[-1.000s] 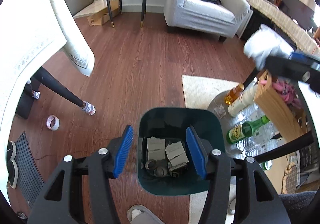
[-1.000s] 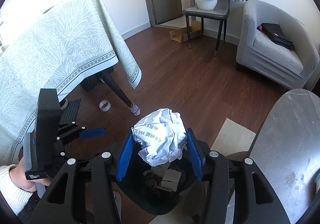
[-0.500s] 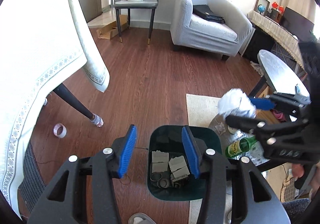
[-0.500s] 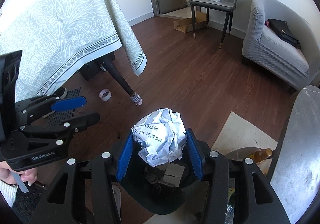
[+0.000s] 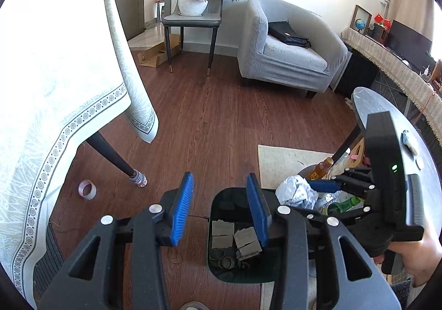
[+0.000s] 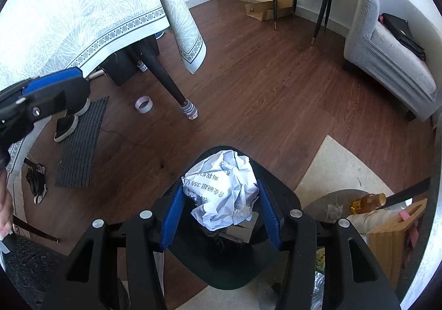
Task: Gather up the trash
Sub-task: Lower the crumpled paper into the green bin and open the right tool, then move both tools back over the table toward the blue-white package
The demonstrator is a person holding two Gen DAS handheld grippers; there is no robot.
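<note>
Right fingers (image 6: 266,216) around crumpled paper (image 6: 222,188), above bin (image 6: 284,196)

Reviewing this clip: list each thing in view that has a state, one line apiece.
Right gripper: shut on the crumpled paper, over the bin.
Left gripper: jaws have just been closing, nothing between them.
Trash bin: open-topped, cardboard scraps at the bottom.
Tape roll: on the floor, not collected.
Amber bottle: lying down.

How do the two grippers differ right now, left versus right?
The right gripper is shut on the crumpled paper above the bin; the left gripper holds nothing, though its fingers have just been closing. Its gap is also narrower than the right's. Both have blue-padded black fingers pointing downward.
</note>
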